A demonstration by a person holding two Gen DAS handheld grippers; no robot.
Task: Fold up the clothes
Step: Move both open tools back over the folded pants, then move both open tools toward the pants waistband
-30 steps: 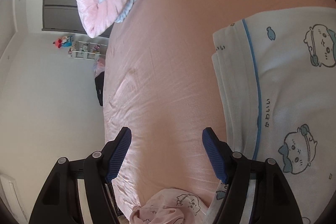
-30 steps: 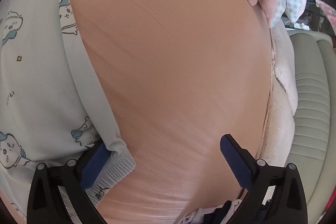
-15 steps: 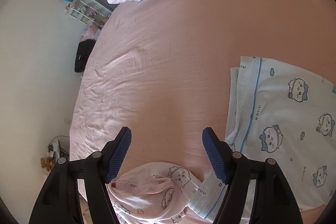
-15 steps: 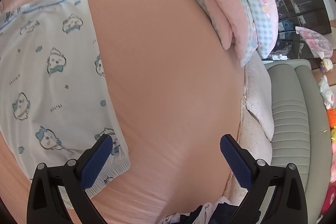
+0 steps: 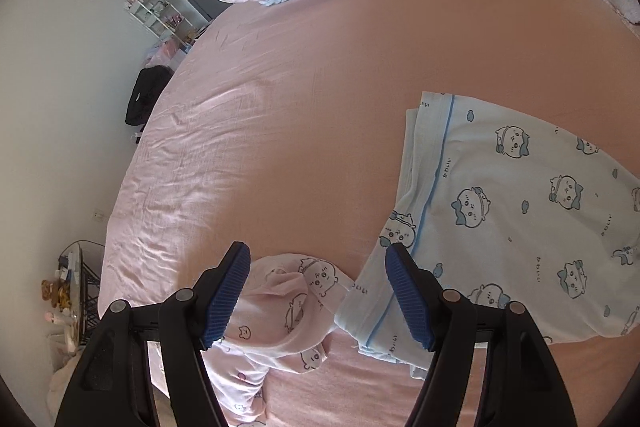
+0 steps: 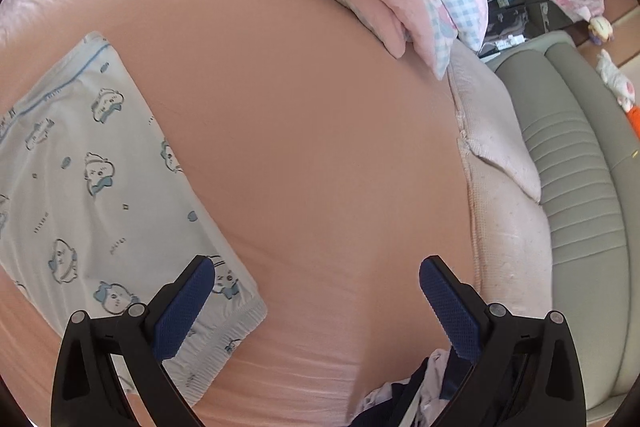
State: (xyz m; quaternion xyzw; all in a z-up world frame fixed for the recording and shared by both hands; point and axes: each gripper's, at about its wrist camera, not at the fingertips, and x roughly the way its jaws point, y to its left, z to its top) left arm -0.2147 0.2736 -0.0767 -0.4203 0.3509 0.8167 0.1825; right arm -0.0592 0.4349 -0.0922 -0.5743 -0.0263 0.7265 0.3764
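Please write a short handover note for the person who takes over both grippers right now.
Left gripper: open, empty, above the crumpled pink garment.
Right gripper: open, empty, beside the blue garment's ribbed hem.
Done: the light blue printed garment lies folded flat on the pink bed sheet.
Left: fold the pink garment; a dark and white bundle at the bed's near edge also looks unfolded.

Folded garment (image 5: pixel 520 211) lies on bed (image 5: pixel 300 131), crumpled garment (image 5: pixel 288 307) perhaps touching its left.
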